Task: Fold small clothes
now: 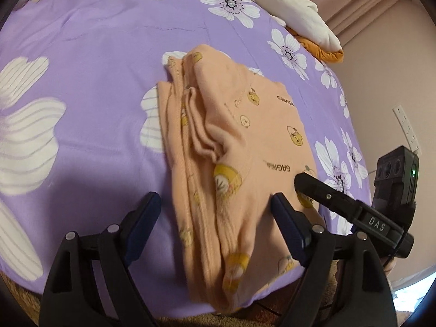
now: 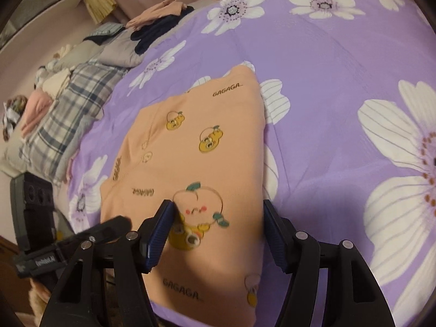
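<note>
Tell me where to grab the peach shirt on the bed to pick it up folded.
Probably the near edge of the peach shirt, coming in from the foot of the purple sheet: its stacked layers overhang there, so a claw could pinch them together.

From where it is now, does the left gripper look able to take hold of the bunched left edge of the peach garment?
Probably yes. The left gripper is open with the bunched edge of the peach garment lying between its fingers, and nothing covers it. The right gripper sits off to the side, clear of that edge.
</note>
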A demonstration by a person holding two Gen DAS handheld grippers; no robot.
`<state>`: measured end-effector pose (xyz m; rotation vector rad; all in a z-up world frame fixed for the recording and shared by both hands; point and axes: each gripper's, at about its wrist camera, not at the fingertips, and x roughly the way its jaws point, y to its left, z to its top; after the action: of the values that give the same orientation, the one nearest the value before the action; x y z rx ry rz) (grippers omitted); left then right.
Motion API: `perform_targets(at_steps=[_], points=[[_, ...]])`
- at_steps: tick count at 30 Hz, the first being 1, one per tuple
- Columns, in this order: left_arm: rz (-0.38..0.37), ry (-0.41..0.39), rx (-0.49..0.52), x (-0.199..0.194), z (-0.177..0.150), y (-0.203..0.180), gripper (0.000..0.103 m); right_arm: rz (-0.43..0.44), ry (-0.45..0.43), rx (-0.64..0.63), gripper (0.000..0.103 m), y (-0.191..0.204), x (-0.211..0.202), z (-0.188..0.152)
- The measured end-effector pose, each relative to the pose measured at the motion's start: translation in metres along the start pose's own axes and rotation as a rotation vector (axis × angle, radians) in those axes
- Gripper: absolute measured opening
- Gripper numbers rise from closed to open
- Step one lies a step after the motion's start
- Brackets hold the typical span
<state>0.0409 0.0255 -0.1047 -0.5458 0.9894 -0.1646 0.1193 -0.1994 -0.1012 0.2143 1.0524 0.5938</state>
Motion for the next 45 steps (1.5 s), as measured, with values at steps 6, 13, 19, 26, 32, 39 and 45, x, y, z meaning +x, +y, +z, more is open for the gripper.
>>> perform_targets(at_steps=[6, 13, 19, 26, 32, 39, 45], points=[[-0.033, 0.014, 0.026, 0.013, 0.008, -0.003, 0.059, 0.046, -0.012, 0.022, 0.065, -0.004, 0.009, 0.004], [-0.031, -0.026, 0.042, 0.0, 0.005, -0.015, 0.031, 0.078, -0.047, 0.003, 0.035, 0.002, 0.005, 0.003], [-0.033, -0.086, 0.123, -0.024, 0.004, -0.043, 0.028, 0.075, -0.102, -0.045, 0.031, 0.017, -0.016, 0.006], [-0.074, -0.153, 0.2, -0.035, 0.017, -0.074, 0.028, 0.062, -0.206, -0.087, 0.031, 0.018, -0.053, 0.021], [-0.089, -0.183, 0.267, -0.02, 0.037, -0.1, 0.029, 0.02, -0.267, -0.091, 0.031, 0.005, -0.067, 0.04], [-0.067, -0.206, 0.296, 0.016, 0.063, -0.111, 0.029, -0.026, -0.301, -0.094, 0.031, -0.018, -0.059, 0.068], [0.024, -0.139, 0.297, 0.065, 0.066, -0.101, 0.03, -0.045, -0.243, -0.001, 0.031, -0.046, -0.025, 0.075]])
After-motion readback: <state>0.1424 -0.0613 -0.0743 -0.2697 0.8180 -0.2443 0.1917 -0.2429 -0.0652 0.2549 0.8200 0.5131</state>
